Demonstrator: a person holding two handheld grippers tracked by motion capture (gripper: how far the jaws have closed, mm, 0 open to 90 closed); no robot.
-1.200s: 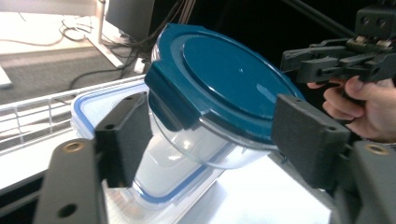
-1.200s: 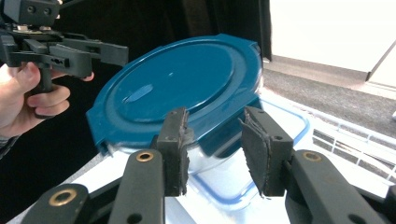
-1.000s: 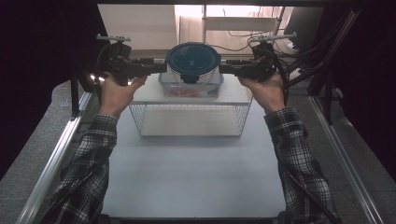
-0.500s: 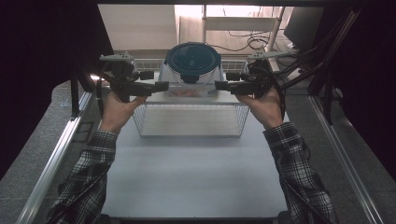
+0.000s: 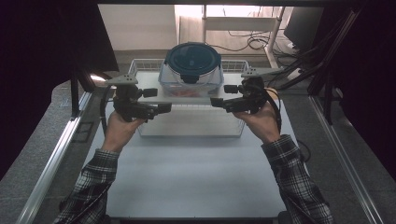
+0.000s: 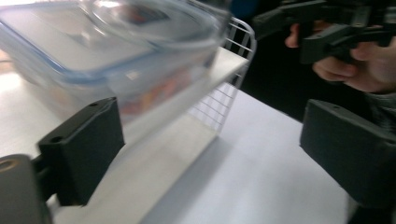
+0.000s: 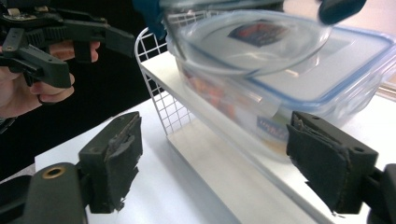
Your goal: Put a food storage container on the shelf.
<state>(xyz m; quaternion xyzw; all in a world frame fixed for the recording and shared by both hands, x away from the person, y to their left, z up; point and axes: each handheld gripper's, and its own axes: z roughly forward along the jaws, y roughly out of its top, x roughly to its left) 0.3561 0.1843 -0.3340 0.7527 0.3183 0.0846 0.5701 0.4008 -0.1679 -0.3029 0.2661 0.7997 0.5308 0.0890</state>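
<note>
- Two grippers flank a stack of food containers on a white wire rack [image 5: 140, 65] at the far side of the white table [image 5: 196, 182]; I hold the left gripper [image 5: 164, 108] and the right gripper [image 5: 216, 101] just clear of the stack, one to each side.
- Both claws stand spread with nothing between the pads; the jaws have just been opening, and the stack rests on the rack shelf untouched.
- Up top sits a round glass bowl with a dark blue lid [image 5: 192, 57], stacked on a rectangular clear box with a blue-trimmed lid [image 5: 189, 86].
- Seen from the right gripper view, the rectangular box [image 7: 299, 93] holds something orange and red pressed against its wall; I cannot tell what food it is. Whether the round bowl [image 7: 254, 44] holds anything I cannot tell either; a label shows through the glass.
- My judgement of the step: the hands have let go, so I back both away evenly, keeping the pads off the box's walls.
- Risk as I read it: a one-sided nudge could shift the bowl on the smooth lid beneath it, or catch the rack's wire rim [image 6: 243, 37].
</note>
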